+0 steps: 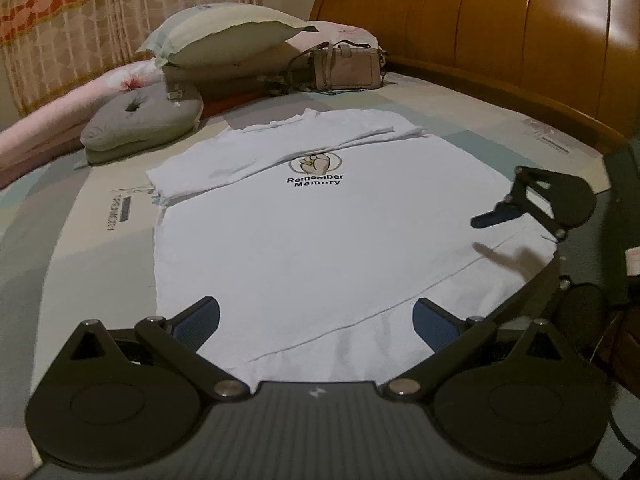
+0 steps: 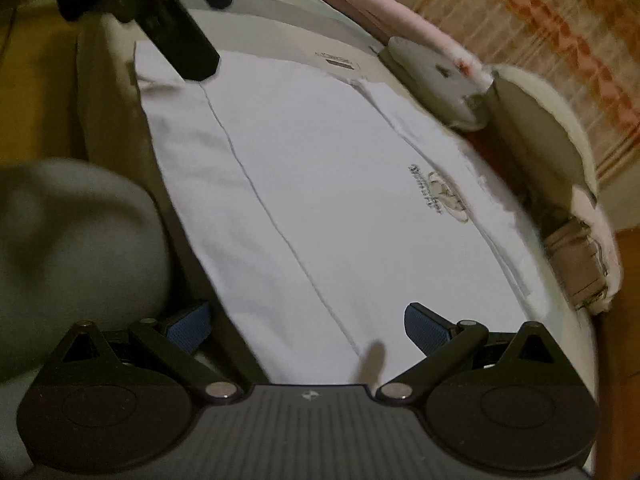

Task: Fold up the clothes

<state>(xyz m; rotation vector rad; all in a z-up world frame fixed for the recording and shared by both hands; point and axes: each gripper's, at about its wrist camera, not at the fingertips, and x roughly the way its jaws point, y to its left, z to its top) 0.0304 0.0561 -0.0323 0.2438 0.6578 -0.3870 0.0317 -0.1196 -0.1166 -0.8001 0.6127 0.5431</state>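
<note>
White T-shirt (image 1: 320, 240) spread flat on the bed (image 1: 72, 240), filling the middle of the left wrist picture, printed logo with a fist and the words "Remember Memory" (image 1: 316, 172) above the centre. Left sleeve folded in over the chest, seen at upper left of the shirt; collar end toward the pillows. Hem band with its stitched seam close to the bottom of the frame.

Left gripper (image 1: 316, 324) low in the frame, just above the hem, jaws wide apart — blue pads (image 1: 198, 326) at either side, nothing between them. Right gripper (image 1: 496, 216) at the right edge of the same picture, over the hem corner; in its own view (image 2: 308, 328) jaws also wide apart and holding nothing, hovering over the hem with the seam line running up the frame.

Beige pillow (image 1: 224, 36) on a pink floral blanket at upper left, grey cushion (image 1: 144, 120) below it, small pink handbag (image 1: 348, 68) at top centre beside the wooden headboard (image 1: 520, 28). Patterned curtain (image 1: 80, 12) in the upper left corner. Right wrist picture blurred — a grey rounded shape at its left edge not to be identified.
</note>
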